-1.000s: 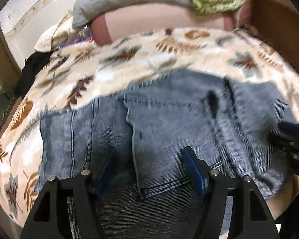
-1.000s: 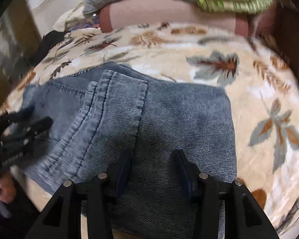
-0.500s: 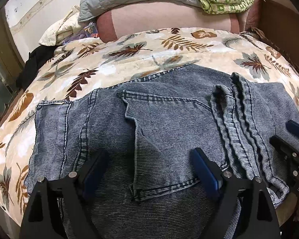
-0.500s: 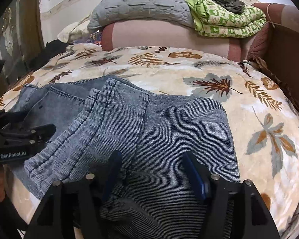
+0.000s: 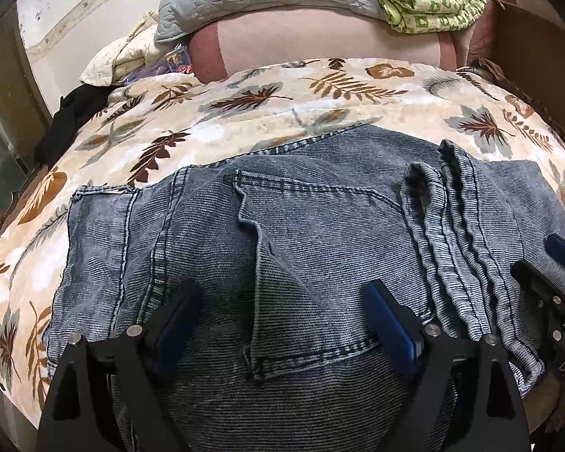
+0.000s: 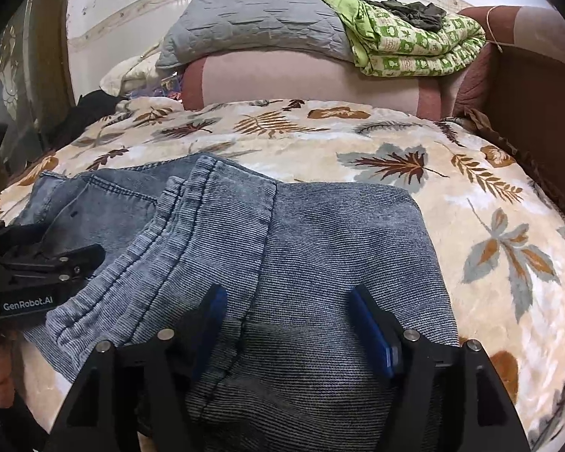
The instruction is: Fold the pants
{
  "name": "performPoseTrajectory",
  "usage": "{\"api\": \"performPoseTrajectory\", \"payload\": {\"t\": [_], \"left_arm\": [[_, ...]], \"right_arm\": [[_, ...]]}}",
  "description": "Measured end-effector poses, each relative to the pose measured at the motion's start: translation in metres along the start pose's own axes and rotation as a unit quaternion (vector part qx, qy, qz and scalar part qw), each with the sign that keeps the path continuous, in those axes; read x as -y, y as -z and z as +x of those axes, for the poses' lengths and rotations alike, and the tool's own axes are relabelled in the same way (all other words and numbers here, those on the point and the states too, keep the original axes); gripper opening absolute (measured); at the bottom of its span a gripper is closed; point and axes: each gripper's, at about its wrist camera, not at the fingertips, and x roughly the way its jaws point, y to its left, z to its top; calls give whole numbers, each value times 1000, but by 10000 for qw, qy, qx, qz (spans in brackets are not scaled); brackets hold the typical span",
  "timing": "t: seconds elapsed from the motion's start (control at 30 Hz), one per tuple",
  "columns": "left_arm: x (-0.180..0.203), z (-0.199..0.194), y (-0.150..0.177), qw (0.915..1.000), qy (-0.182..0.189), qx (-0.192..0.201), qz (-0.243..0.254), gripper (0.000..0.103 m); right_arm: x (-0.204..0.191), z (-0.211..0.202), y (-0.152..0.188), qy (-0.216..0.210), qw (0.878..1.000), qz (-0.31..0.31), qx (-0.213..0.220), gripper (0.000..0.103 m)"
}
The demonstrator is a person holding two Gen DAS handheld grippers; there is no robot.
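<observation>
Between the left jaws: blue denim pants (image 5: 320, 233), folded and lying flat on the bed's leaf-print blanket (image 5: 275, 109). Left gripper (image 5: 282, 324) jaws stand well apart, having just been opening; a back pocket of the pants lies in the gap below them, pads clear of the cloth as far as can be seen. Elastic waistband (image 5: 467, 256) runs just right of the left jaws, folded over the top layer.

Right gripper (image 6: 286, 327) jaws also apart, likewise just been opening; plain denim between them, waistband (image 6: 192, 248) just left of the gap. Pads not pressing on the fabric. Neither gripper holds anything.

Each gripper shows in the other's view: the right at the far right edge of the left view, the left (image 6: 37, 263) at the far left edge of the right view, with fingers of a hand (image 6: 0, 373) under it.

Beyond both jaws: grey pillow (image 6: 256, 26) and green patterned quilt (image 6: 414, 45) stacked at the bed's far end
</observation>
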Motion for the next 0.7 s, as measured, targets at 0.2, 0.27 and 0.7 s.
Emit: {"api": "performPoseTrajectory", "payload": {"t": [0.2,0.27,0.7], "left_arm": [[-1,-3,-2,10000,4,-19,-17,89],[0,-8,0,10000,-51,29,-14,88],[-64,-70,38,9891,-606,607,-1196,92]], "right_arm": [[1,0,-1,-21,10000,-58,-39,71],[1,-1,-2,-31,9999,-98,-72,72],[-2,-43,-17,42,9985,-132,525,77]]}}
